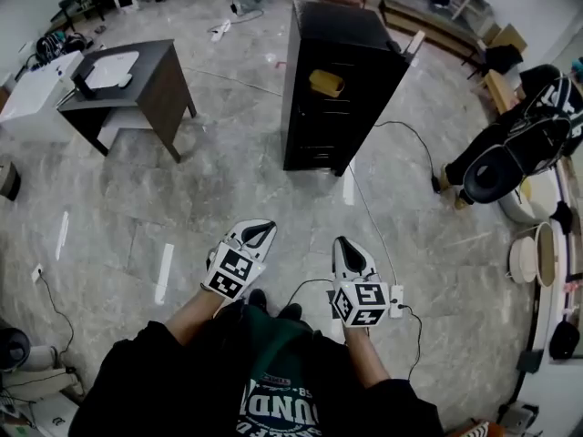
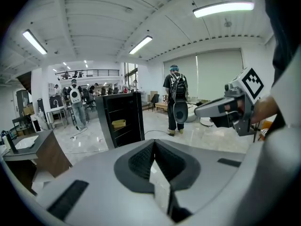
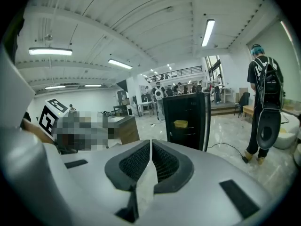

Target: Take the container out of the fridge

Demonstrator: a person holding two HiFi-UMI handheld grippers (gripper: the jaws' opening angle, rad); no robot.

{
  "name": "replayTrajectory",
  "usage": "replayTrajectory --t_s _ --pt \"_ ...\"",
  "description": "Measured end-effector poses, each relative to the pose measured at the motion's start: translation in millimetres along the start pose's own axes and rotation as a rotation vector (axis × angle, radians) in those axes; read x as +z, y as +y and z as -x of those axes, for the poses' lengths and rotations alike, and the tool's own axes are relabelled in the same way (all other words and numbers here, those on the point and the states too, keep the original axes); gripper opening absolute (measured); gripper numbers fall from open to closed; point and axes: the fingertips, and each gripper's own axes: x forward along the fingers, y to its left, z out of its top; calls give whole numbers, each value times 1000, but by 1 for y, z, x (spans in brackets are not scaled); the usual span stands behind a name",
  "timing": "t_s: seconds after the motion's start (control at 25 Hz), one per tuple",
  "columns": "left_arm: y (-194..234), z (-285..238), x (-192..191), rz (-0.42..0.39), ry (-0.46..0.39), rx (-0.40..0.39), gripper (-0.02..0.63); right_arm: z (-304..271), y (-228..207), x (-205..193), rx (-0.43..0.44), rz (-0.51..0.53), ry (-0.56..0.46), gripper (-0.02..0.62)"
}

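A tall black fridge stands on the floor ahead with its front open. On an upper shelf inside lies a yellow container. The left gripper view shows the fridge and container at some distance; so does the right gripper view, with the fridge and container ahead. My left gripper and right gripper are held low, close to the person's body, far from the fridge. Both have their jaws pressed together with nothing between them.
A dark wooden desk with a white board on it stands to the left of the fridge. A power cable runs from the fridge across the floor. A person with a backpack stands at the right. Cables and gear lie along the floor's edges.
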Motion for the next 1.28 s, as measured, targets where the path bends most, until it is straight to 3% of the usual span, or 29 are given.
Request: replayTrajectory --t_s 0.48,0.76,1.28 --pt "22 18 -3 -26 -53 -72 14 -20 36 -1 -9 57 18 38" --pt "34 22 -4 -9 -53 -66 14 -23 52 3 -7 72 21 38" --pt "28 -28 16 -7 -35 -29 14 -51 0 15 34 44 21 38"
